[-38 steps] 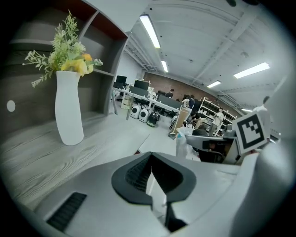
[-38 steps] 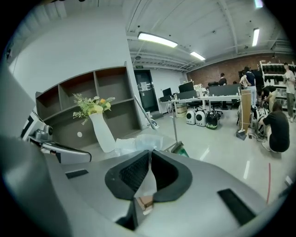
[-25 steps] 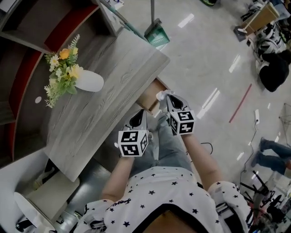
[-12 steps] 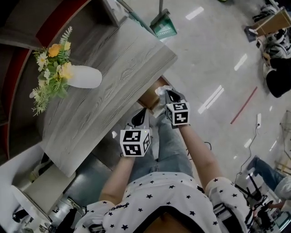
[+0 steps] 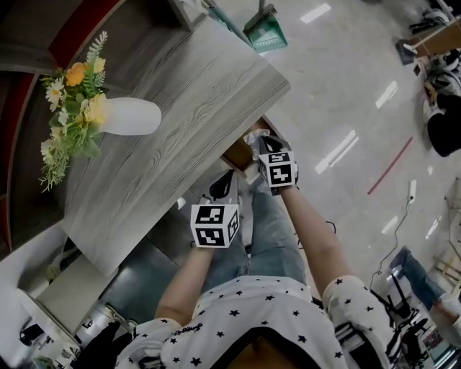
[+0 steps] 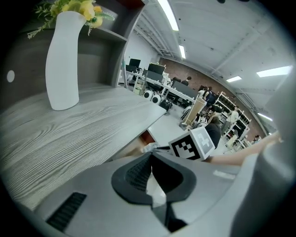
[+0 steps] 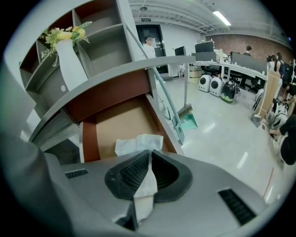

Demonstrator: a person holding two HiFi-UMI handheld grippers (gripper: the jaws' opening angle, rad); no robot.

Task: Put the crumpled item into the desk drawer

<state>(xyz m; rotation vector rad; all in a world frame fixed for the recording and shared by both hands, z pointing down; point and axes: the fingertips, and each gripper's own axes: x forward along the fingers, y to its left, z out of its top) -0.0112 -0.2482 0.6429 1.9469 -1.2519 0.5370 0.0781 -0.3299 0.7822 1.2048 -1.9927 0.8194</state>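
Drawer [image 7: 121,121] open beneath desk [image 5: 180,108] edge (right gripper [image 7: 149,157] clamps crumpled tissue [image 7: 138,143]).

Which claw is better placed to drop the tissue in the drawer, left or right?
Right. The right claw is shut on the crumpled tissue and points into the open drawer; the left claw sits further back, beside the desk.

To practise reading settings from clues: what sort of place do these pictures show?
Most likely a large open-plan office or lab: monitors on long rows of desks, ceiling strip lights, and a grey wood-grain desk with an open drawer.
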